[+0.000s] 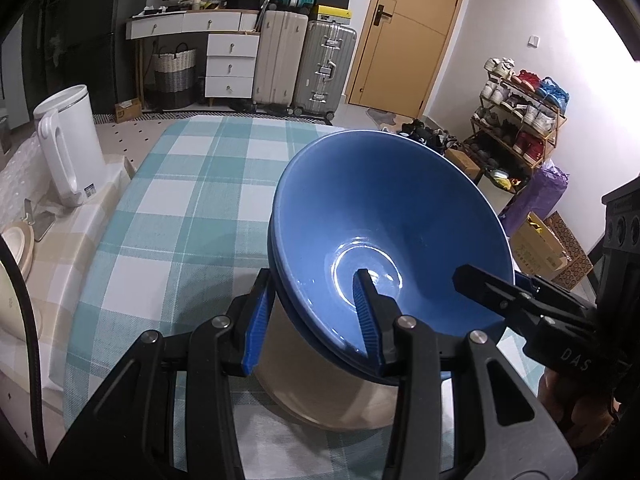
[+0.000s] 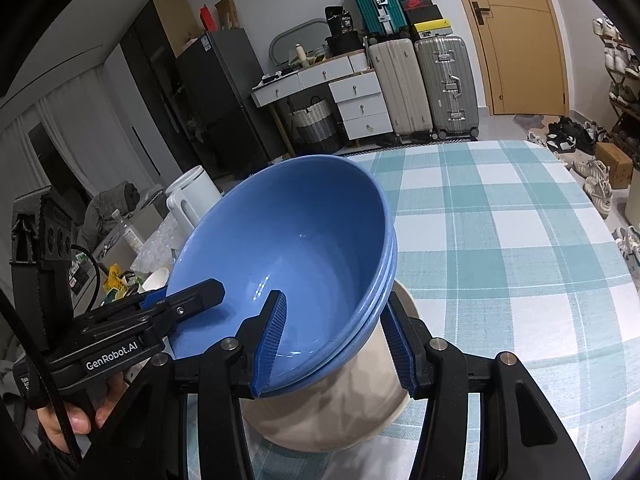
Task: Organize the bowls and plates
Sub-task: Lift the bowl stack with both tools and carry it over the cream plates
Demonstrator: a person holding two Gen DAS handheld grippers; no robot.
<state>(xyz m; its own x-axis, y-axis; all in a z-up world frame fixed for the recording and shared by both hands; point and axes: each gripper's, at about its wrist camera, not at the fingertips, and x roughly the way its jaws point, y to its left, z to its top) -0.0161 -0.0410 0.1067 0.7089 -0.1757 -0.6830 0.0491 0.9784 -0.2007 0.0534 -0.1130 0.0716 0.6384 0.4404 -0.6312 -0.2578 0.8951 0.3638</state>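
Note:
Two nested blue bowls (image 1: 400, 208) (image 2: 300, 220) hang tilted over the checked table, held from both sides. My left gripper (image 1: 312, 320) is shut on their near rim, one pad inside the top bowl and one outside. From the opposite side my right gripper (image 2: 334, 342) is shut on the rim in the same way. Each gripper also shows in the other's view: the right gripper (image 1: 500, 292) and the left gripper (image 2: 184, 300). Right under the bowls lies a cream dish (image 1: 320, 384) (image 2: 340, 408). I cannot tell if it touches them.
A teal-and-white checked cloth (image 1: 180, 200) (image 2: 500, 240) covers the table. A white kettle (image 1: 68, 148) (image 2: 192, 196) and cream dishes (image 1: 16, 248) stand on the side surface to the left. A hand (image 2: 76, 420) holds the left gripper. Suitcases, drawers and a shoe rack stand beyond.

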